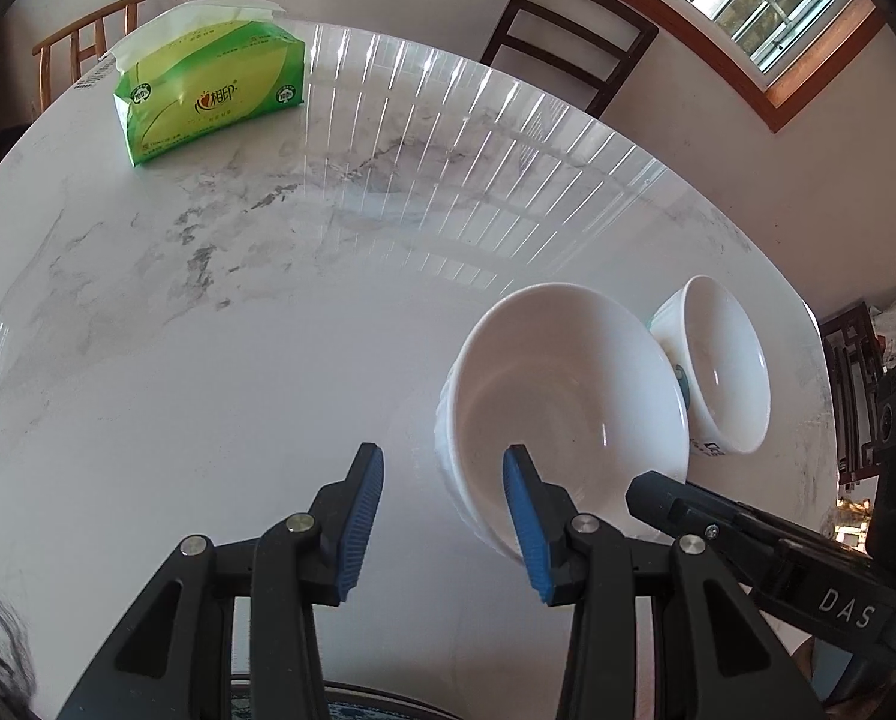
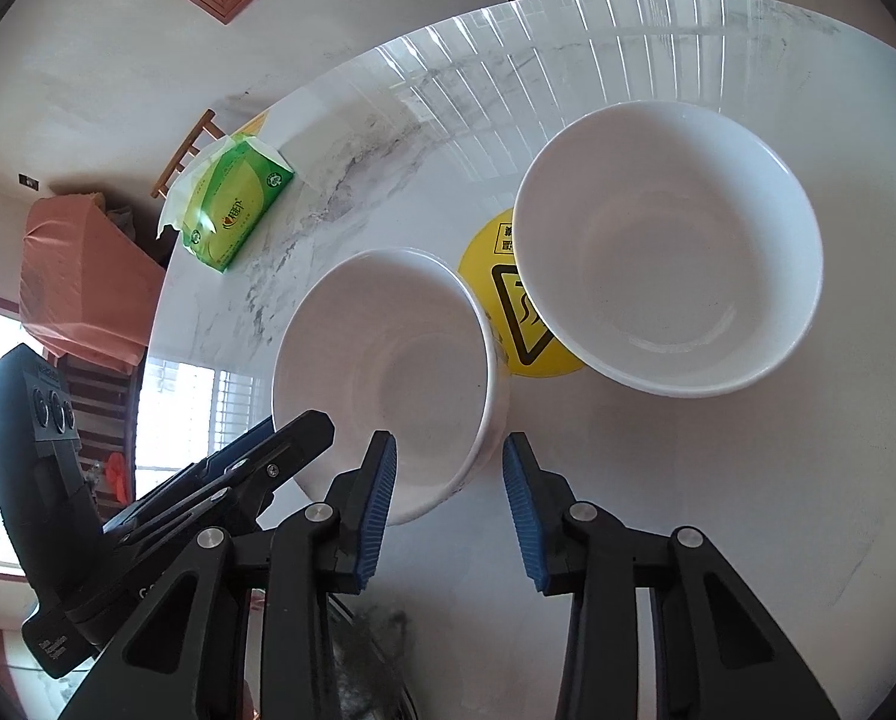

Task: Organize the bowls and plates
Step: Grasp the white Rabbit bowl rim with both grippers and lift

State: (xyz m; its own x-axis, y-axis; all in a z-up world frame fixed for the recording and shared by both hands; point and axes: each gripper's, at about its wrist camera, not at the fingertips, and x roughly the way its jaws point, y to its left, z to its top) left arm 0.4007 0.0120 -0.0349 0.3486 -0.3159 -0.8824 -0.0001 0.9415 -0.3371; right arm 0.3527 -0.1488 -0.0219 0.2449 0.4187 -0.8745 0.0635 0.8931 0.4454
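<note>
Two white bowls stand on a round white marble table (image 1: 208,330). In the left wrist view the larger ribbed bowl (image 1: 568,396) is just ahead and to the right, with the smaller bowl (image 1: 724,360) behind it. My left gripper (image 1: 445,516) is open and empty; its right finger reaches over the large bowl's near rim. In the right wrist view one bowl (image 2: 388,372) is just ahead and the other bowl (image 2: 670,252) sits further right. My right gripper (image 2: 451,504) is open, its left finger over the near bowl's rim. Each gripper shows in the other's view.
A green tissue pack (image 1: 214,90) lies at the far left of the table. A yellow round sticker (image 2: 502,300) lies between the bowls. A dark chair (image 1: 568,30) and a wooden chair (image 1: 82,36) stand beyond the table's far edge.
</note>
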